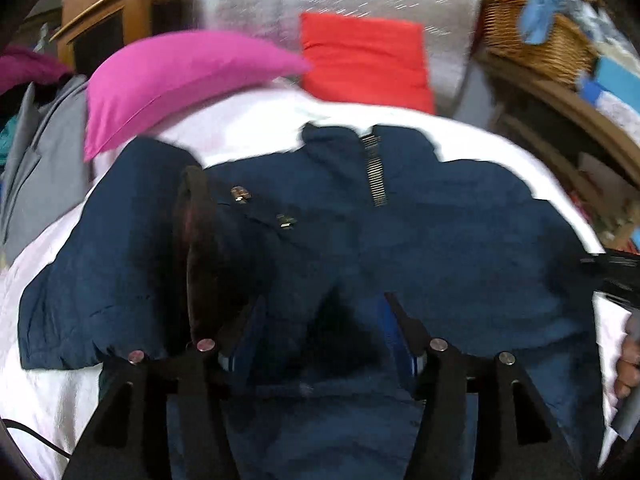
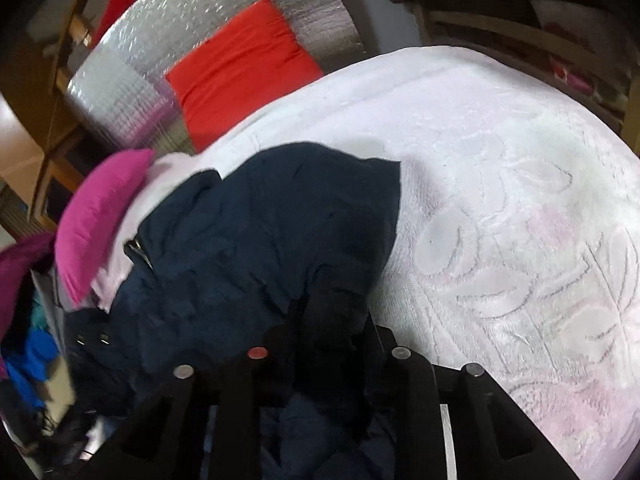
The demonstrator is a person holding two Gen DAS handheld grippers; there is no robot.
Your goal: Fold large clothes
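- The navy jacket (image 1: 420,248) lies spread on a white embossed blanket (image 2: 500,200), collar and zip (image 1: 374,168) at the far end, hem towards both cameras; its long axis runs from the hand-held grippers towards the pillows.
- The left hand-held gripper (image 1: 324,320) hangs directly over the near middle of the jacket, pointing steeply down. Its jaws stand apart, with dark cloth showing below the gap; no pad appears to press on it.
- To the left of that gripper a sleeve or side panel (image 1: 208,240) is turned over onto the body, showing a dark lining and two small metal snaps (image 1: 286,220).
- The right hand-held gripper (image 2: 324,336) sits at the jacket's right side, jaws drawn close together on a dark bunch of jacket fabric that rises between them; I judge it clamped on the cloth.
- The right gripper is the one already on the jacket; the left is nearer the midline, so the fold probably runs across it.
- A magenta pillow (image 1: 172,84) and a red cushion (image 1: 364,60) lie beyond the collar, against a silver foil sheet (image 2: 208,48).
- A wicker basket (image 1: 532,40) and wooden shelving stand to the right; other clothes pile up on the left. The left view is motion-blurred.
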